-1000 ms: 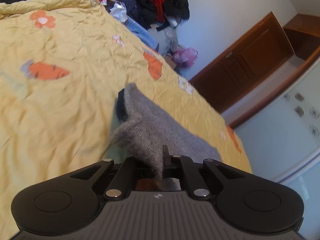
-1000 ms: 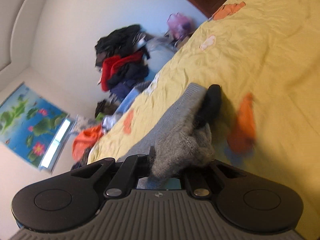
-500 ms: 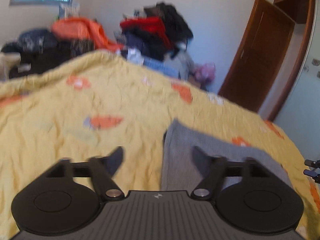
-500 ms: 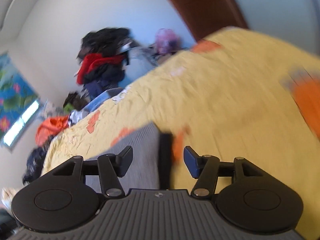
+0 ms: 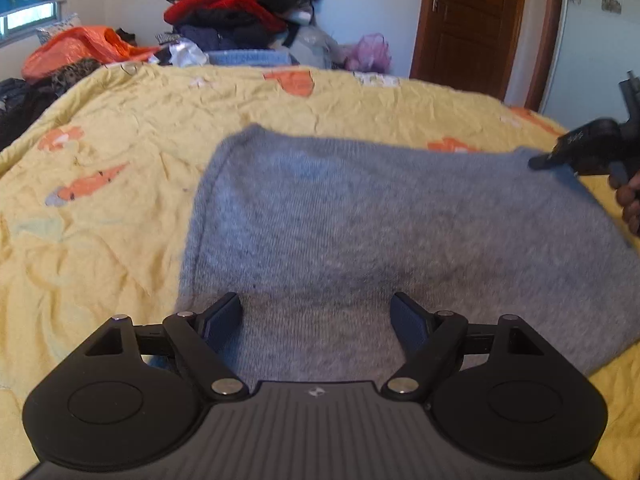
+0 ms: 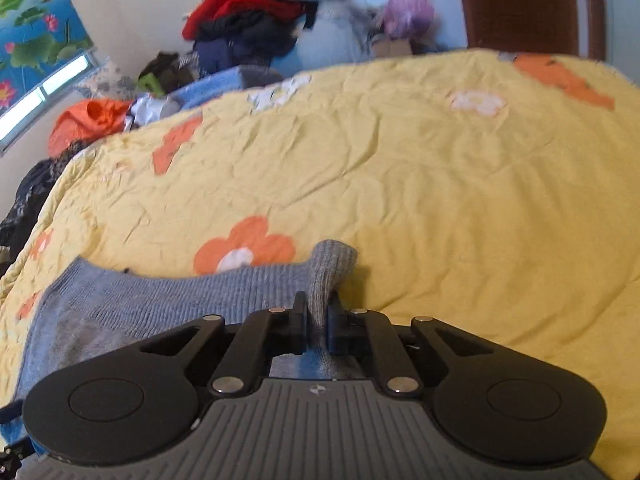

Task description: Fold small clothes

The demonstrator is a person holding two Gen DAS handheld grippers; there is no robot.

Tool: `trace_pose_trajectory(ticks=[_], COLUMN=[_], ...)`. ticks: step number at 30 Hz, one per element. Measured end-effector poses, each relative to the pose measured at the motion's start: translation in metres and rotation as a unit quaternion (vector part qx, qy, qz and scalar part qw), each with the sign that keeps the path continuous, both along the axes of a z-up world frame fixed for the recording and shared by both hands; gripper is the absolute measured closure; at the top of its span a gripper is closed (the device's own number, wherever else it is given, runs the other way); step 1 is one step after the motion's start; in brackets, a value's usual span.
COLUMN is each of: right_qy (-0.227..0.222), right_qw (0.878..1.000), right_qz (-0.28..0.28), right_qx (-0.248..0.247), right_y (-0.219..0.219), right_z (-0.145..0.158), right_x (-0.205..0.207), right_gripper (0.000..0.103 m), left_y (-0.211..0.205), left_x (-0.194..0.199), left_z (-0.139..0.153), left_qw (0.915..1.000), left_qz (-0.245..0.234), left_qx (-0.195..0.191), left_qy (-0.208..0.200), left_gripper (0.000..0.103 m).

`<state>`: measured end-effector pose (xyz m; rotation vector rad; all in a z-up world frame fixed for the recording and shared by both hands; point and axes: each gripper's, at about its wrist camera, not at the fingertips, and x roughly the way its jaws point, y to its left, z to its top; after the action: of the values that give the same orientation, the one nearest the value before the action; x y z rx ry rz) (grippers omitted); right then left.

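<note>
A grey knit garment lies spread flat on the yellow flowered bedspread. My left gripper is open, its fingers hovering over the garment's near edge. My right gripper is shut on a bunched corner of the grey garment, pinching a ribbed fold that sticks up between its fingers. The right gripper also shows in the left wrist view at the garment's far right corner, with the hand behind it.
A pile of red, black and blue clothes and an orange bag sit beyond the bed's far edge. A brown wooden door stands at the back right. A window is on the left wall.
Both grippers let go of the bunched grey garment, which now lies spread flat. The left gripper stays open over it. The right gripper opened, then shut again on a corner.
</note>
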<state>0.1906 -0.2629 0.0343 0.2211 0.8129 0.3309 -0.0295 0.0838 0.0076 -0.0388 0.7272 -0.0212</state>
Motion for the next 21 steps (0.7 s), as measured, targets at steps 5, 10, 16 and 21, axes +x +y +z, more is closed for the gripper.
trace_pose_trajectory(ticks=[5,10,16,21], right_qy=[0.009,-0.075,-0.105,-0.094], right_qw=[0.998,0.992,0.994,0.987], right_qz=[-0.057,-0.102,-0.03,-0.032], right_qx=[0.038,-0.011,-0.024,-0.123], right_y=[-0.033,-0.018,0.051,0.055], right_z=[-0.014,0.023,0.028,-0.023], right_x=[-0.009,-0.053,-0.084,-0.078], right_gripper=[0.09,0.046,0.031,0.034], left_y=[-0.005,-0.002,-0.04,-0.028], left_x=[0.0,-0.012,0.079,0.112], left_z=[0.0,0.049,0.044,-0.002], left_qw=[0.9997,0.9981,0.9977,0.9998], left_qz=[-0.013,-0.022,-0.009,-0.004], left_qx=[0.022,-0.007,0.042,0.019], left_qy=[-0.001,-0.058,-0.053,-0.007], left_gripper=[0.016,0.016,0.014,0.007])
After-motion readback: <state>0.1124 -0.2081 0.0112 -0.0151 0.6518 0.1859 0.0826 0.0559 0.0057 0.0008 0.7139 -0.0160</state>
